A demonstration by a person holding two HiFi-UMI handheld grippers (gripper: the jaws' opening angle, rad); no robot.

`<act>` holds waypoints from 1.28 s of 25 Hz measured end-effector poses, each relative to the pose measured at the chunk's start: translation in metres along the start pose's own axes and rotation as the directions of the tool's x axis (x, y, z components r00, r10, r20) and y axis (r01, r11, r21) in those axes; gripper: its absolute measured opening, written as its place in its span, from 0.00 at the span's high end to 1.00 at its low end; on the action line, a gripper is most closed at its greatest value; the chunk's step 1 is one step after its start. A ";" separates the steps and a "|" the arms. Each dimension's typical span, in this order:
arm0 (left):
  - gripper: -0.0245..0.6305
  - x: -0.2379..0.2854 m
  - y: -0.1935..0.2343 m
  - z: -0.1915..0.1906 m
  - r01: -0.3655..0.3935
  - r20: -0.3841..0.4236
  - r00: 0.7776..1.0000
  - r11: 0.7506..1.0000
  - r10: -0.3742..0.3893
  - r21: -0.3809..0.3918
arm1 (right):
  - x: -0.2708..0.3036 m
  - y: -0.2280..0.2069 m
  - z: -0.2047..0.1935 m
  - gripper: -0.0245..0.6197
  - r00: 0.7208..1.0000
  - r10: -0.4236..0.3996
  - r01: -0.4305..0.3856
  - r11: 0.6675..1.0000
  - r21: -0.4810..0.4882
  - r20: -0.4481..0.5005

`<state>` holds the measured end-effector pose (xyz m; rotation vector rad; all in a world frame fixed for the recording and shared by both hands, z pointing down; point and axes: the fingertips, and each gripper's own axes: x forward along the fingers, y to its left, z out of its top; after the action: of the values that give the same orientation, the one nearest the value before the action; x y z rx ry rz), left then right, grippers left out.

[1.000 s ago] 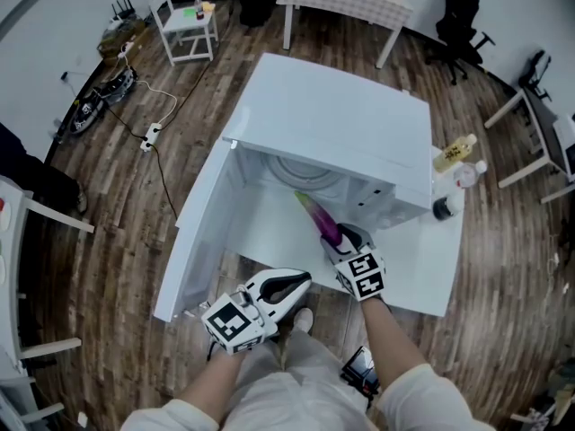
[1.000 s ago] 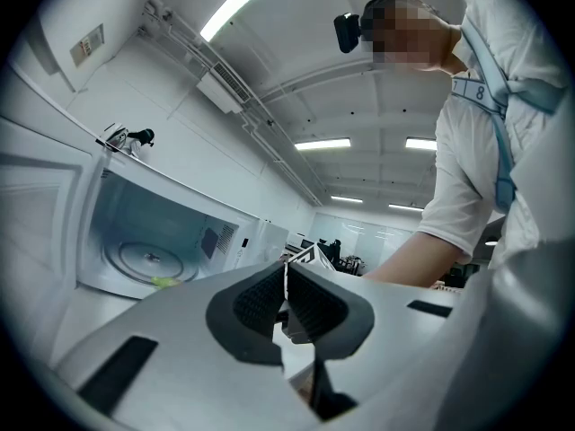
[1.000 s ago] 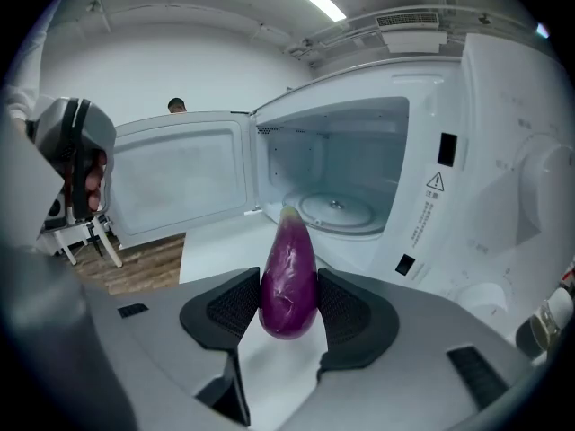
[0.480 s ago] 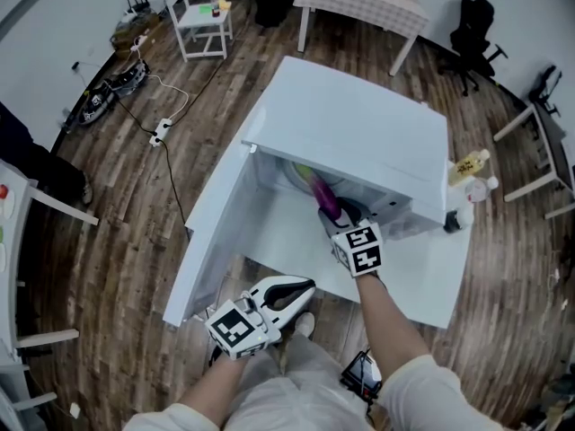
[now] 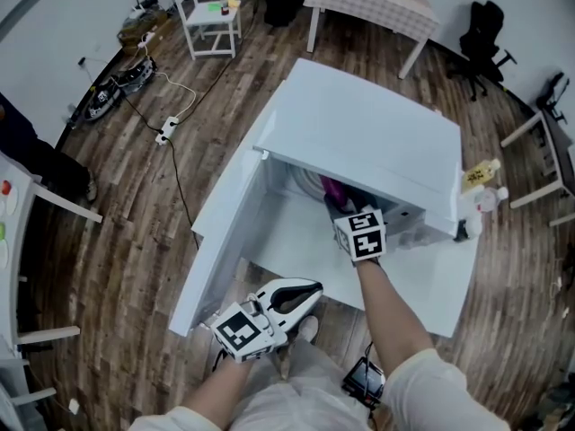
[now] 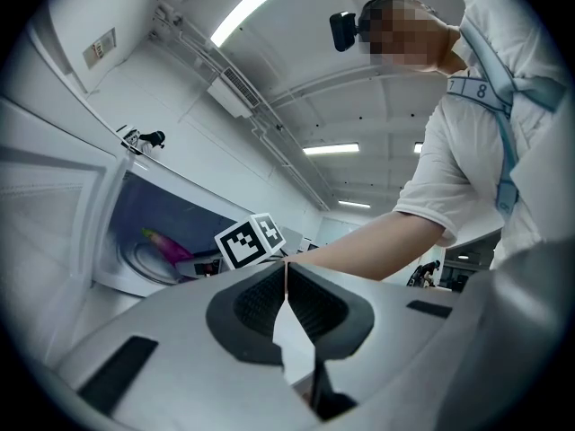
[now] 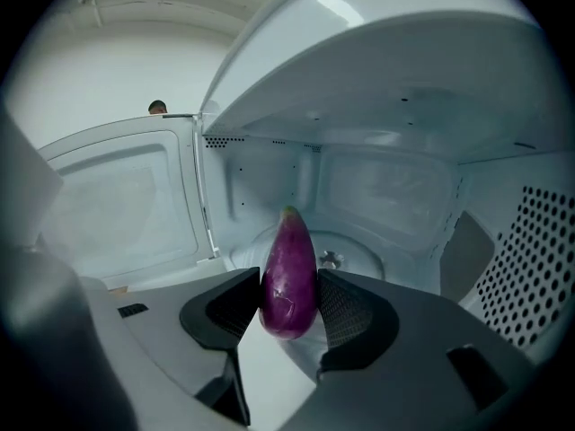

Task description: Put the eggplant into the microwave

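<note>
At the lower left of the head view the left gripper (image 5: 304,291) hangs idle in front of the bench (image 5: 422,281), its fingers (image 6: 256,302) pressed together on nothing, so the risk lies further right. The open door (image 5: 220,232) juts out at the left of the microwave (image 5: 368,137), and a careless swing of an arm could knock it. In the middle of the right gripper view the eggplant (image 7: 288,272) sits clamped by its blunt end between the fingers of the right gripper (image 7: 289,305), tip aimed at the glass plate (image 7: 364,245) inside. Gripped so near one end, it may pivot or slip; let go from this height, it could roll back toward the opening. In the head view the microwave's top hides the fingertips and nearly all the eggplant, and no view shows whether its tip touches the plate.
</note>
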<state>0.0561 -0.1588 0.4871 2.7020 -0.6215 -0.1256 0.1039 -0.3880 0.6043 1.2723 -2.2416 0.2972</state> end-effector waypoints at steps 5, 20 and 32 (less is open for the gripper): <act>0.96 -0.007 0.006 -0.001 -0.018 0.010 1.000 1.000 0.018 -0.016 | 0.013 -0.008 0.002 0.62 0.999 -0.025 0.025 1.000 -0.013 -0.024; 0.96 -0.012 0.008 -0.004 -0.034 0.018 0.999 0.999 0.035 -0.032 | 0.017 -0.009 -0.007 0.53 0.999 -0.032 0.032 0.999 -0.002 -0.039; 0.96 -0.005 0.004 0.008 -0.014 0.038 0.999 1.000 0.014 -0.002 | -0.011 0.014 0.002 0.52 0.999 0.014 -0.016 0.999 0.041 0.046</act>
<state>0.0483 -0.1622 0.4814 2.6988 -0.6508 -0.1749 0.0956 -0.3732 0.5975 1.2966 -2.2951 0.3245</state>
